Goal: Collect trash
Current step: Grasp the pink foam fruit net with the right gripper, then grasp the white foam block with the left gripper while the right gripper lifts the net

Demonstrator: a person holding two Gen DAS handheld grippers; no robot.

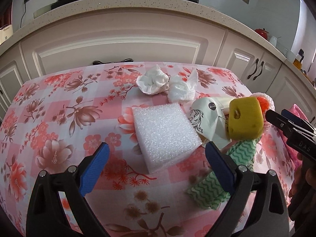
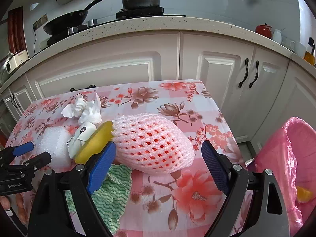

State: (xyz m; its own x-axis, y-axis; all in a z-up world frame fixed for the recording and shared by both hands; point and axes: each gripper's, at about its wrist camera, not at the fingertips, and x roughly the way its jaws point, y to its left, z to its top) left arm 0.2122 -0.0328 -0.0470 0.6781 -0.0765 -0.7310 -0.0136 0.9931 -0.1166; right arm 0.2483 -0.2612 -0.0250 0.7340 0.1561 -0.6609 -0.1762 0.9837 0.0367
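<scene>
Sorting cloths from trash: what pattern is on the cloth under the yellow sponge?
Green wavy zigzag stripes on white cloth; the left wrist view shows it best.

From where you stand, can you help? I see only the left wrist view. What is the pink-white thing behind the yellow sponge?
Observer: A pink foam fruit net, lying on the tablecloth beside the sponge.
Operator: Does the right gripper hold it?
Observer: No. The right gripper is open; its fingers flank the net without pressing it.
Operator: Where does the trash go?
Observer: A bin with a pink bag stands past the table's right edge.
</scene>
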